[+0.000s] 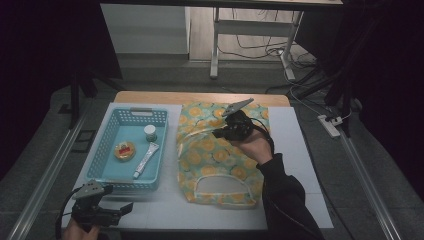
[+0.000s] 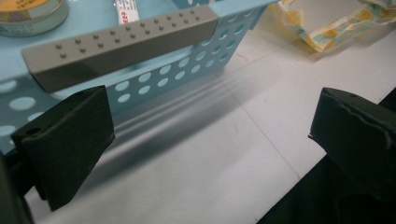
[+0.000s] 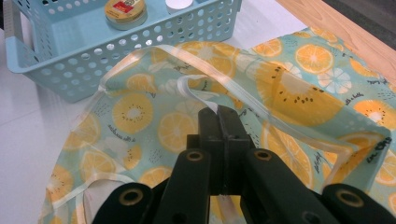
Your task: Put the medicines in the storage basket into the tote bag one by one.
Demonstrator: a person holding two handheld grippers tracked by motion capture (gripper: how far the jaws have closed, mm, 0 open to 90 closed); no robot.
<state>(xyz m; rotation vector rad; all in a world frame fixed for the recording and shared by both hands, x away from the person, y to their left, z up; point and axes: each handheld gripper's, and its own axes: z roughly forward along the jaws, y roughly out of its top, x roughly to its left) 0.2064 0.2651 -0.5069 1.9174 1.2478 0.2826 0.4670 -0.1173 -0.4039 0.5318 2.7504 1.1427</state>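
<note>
A fruit-print cloth (image 1: pixel 210 160) lies flat on the white mat (image 1: pixel 295 165), its white-trimmed opening toward the near edge. My right gripper (image 1: pixel 218 133) hovers over its far half, shut on a white strap (image 3: pixel 194 88) of the cloth (image 3: pixel 299 93). In the right gripper view the strap runs in between the closed jaws of my right gripper (image 3: pixel 218 114). My left gripper (image 1: pixel 127 207) is at the mat's near left corner. It stands open (image 2: pixel 205 135) with nothing between its jaws, just in front of the blue basket (image 2: pixel 163 79).
The blue perforated basket (image 1: pixel 97 155) left of the cloth holds a round yellow-lidded tin (image 1: pixel 124 150), a small white-capped jar (image 1: pixel 150 132) and a tube (image 1: pixel 145 160). A grey grip (image 2: pixel 121 44) caps its near rim. The wooden table edge (image 1: pixel 200 96) runs behind.
</note>
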